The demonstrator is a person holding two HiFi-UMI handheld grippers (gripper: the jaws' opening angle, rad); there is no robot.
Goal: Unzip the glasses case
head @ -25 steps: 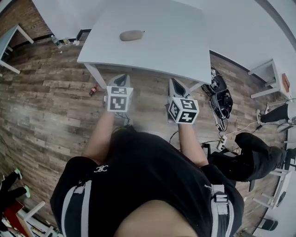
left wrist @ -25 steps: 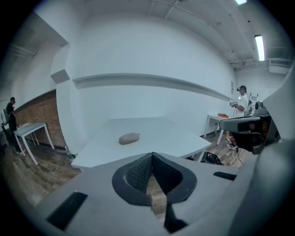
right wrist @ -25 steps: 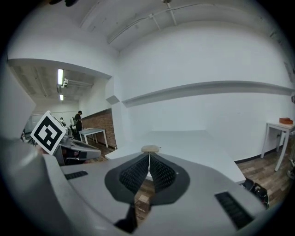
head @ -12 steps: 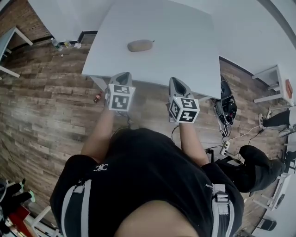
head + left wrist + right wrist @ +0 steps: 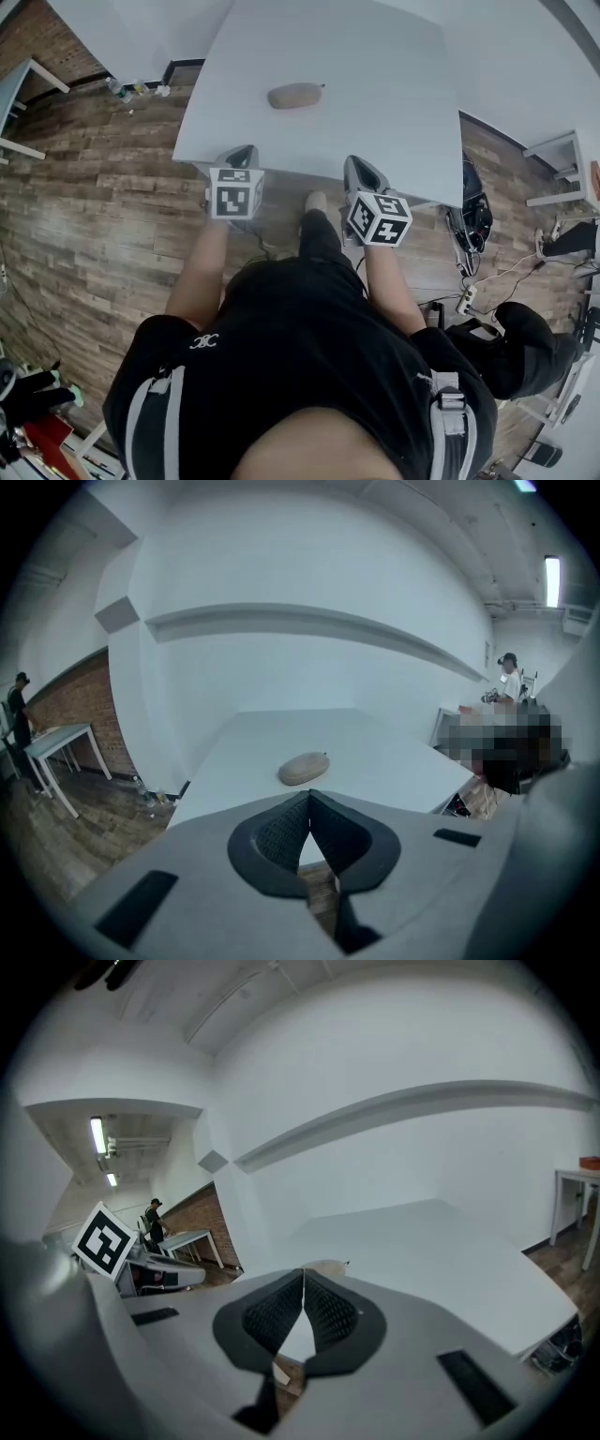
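A tan oval glasses case [image 5: 295, 96] lies alone on the white table [image 5: 375, 84], towards its left-middle; it also shows in the left gripper view as the same case [image 5: 303, 768] beyond the jaws. My left gripper [image 5: 244, 155] hovers at the table's near edge, shut and empty, with its tips [image 5: 308, 797] touching. My right gripper [image 5: 359, 169] hangs beside it over the near edge, likewise shut on nothing. In the right gripper view only a sliver of the case [image 5: 328, 1267] peeks over the shut right gripper [image 5: 303, 1274].
Wood floor [image 5: 94, 206] surrounds the table. Cables and a dark bag [image 5: 469, 220] lie on the floor at the right. Another white table [image 5: 558, 159] stands far right, and a person's legs [image 5: 511, 347] show at the lower right. My own foot [image 5: 316, 202] steps between the grippers.
The table and case have drawn nearer in the head view as I walked up; both grippers now reach the table's near edge. A foot has appeared between them. Jaws stay shut.
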